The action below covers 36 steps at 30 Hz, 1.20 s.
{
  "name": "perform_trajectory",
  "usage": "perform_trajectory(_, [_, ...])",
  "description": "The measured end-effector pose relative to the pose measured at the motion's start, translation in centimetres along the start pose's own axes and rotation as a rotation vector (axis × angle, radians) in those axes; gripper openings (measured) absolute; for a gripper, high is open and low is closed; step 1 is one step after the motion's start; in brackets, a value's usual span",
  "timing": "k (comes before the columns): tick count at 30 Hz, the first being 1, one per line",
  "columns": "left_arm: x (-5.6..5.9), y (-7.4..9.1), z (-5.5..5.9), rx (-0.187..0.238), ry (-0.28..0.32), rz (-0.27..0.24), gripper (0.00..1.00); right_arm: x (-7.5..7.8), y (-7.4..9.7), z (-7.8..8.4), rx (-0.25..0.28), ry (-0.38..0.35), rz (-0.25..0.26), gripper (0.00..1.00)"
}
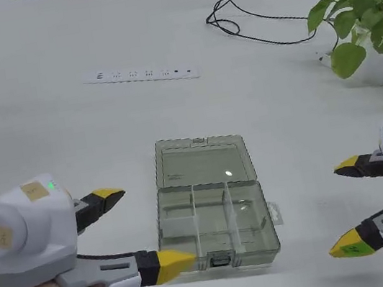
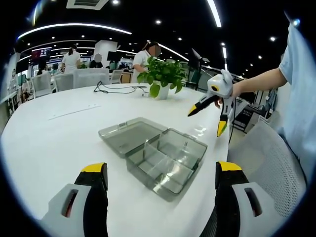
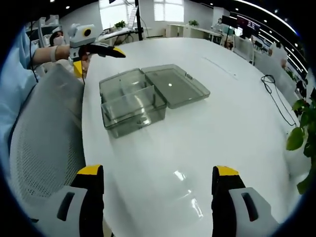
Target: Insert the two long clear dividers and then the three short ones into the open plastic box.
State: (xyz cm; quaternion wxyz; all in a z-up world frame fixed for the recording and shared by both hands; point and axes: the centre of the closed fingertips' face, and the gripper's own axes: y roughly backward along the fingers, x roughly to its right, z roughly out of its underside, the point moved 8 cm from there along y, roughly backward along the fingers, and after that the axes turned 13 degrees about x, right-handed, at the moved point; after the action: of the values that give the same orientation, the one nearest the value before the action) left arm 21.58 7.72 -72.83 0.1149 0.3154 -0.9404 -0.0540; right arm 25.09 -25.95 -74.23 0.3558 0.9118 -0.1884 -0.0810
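An open plastic box (image 1: 214,216) is pictured on a white tabletop (image 1: 45,137), its lid (image 1: 202,162) laid flat on the far side. Clear dividers (image 1: 194,212) are seen standing inside the box, splitting it into compartments; their exact number cannot be made out. The left tongs (image 1: 150,226) are held spread wide and empty just left of the box, the lower yellow tip close to its front corner. The right tongs (image 1: 344,207) are held equally agape to the right of the box, with bare tabletop between. Beyond the lid, a white power strip (image 1: 142,74) is laid out. Farther back and to the right of the box, a black cable (image 1: 253,24) and a potted plant (image 1: 363,7) are seen. A white mesh chair (image 3: 39,128) is drawn up at the box's near side.
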Motion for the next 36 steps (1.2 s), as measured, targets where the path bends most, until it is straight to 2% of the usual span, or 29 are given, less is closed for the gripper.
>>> perform_trajectory(6, [0.0,0.4,0.1,-0.003,0.002,-0.008,0.92,0.5,-0.5,-0.1,-0.096,0.098,-0.058,0.84])
perform_trajectory(7, [0.0,0.5,0.1,-0.003,0.002,-0.01,0.92,1.0,-0.6,0.1,-0.111,0.109,-0.063,0.83])
perform_trajectory(10, [-0.1,0.7,0.1,-0.003,0.003,-0.015,0.92,1.5,-0.6,0.5,-0.161,0.162,-0.096,0.74])
perform_trajectory(14, [-0.3,1.0,0.0,-0.003,0.003,-0.022,0.91,1.2,-1.0,0.6,-0.199,0.171,-0.13,0.67])
perform_trajectory(16, [-0.4,1.1,0.0,-0.001,0.003,-0.024,0.91,1.8,-1.3,1.1,-0.219,0.189,-0.142,0.64])
perform_trajectory(23, [-0.3,1.3,0.1,0.001,0.011,-0.028,0.9,2.3,-1.2,1.7,-0.269,0.223,-0.165,0.58])
perform_trajectory(36, [-0.3,1.2,0.2,0.0,0.012,-0.034,0.9,3.0,-1.9,2.6,-0.325,0.272,-0.199,0.43])
